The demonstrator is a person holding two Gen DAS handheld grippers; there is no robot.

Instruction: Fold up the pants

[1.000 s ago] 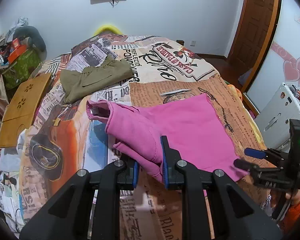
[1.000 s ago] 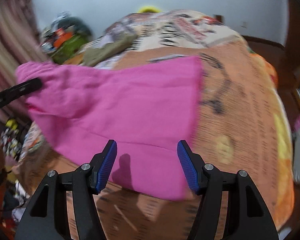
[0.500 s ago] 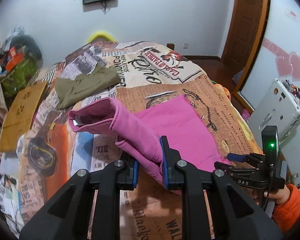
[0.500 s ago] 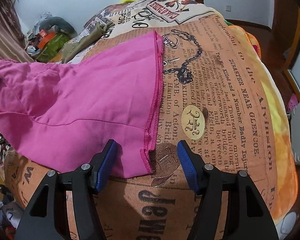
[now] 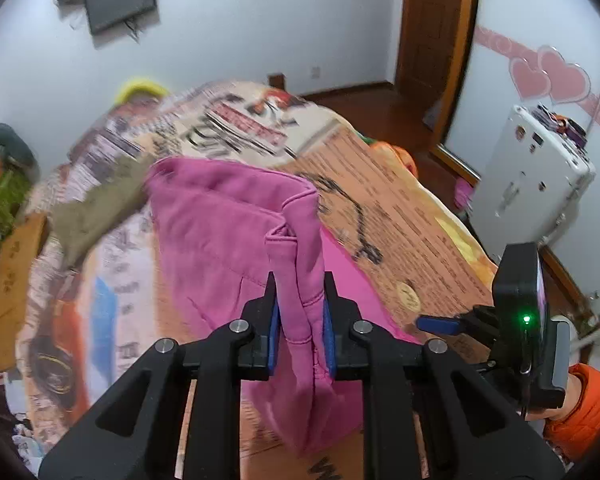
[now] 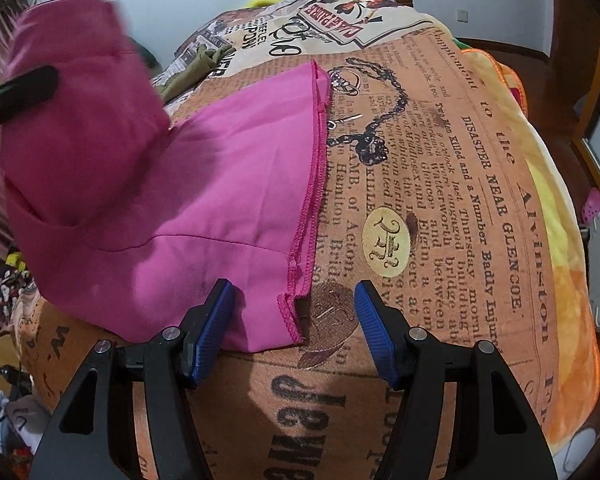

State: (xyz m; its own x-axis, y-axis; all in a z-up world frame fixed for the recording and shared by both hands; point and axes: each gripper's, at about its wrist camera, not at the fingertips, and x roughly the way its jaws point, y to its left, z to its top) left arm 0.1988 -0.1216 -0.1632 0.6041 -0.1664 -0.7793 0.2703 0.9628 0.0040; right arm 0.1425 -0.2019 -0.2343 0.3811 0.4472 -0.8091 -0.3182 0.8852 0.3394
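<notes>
The pink pants (image 5: 220, 220) lie on a newspaper-print bedspread (image 6: 440, 184), one end lifted off it. My left gripper (image 5: 300, 308) is shut on a bunched fold of that pink fabric, which hangs down between its blue pads. In the right wrist view the raised part of the pink pants (image 6: 84, 128) arches over the flat part, whose stitched hem (image 6: 312, 184) runs down to a corner. My right gripper (image 6: 292, 320) hovers open just above that corner, pads not pressing on the cloth. The right gripper (image 5: 440, 324) also shows at the left view's right edge, held by a hand in an orange sleeve.
An olive garment (image 5: 100, 204) lies further back on the bed. A wooden board (image 5: 12, 280) lies at the bed's left side, clutter beyond it. A white case (image 5: 536, 176) stands on the floor at the right by a wooden door (image 5: 432, 40).
My left gripper has carried the pinched pink fold to the right, over the flat part of the pants, rolling as it went. The right gripper sank toward the hem corner, then stayed still and open.
</notes>
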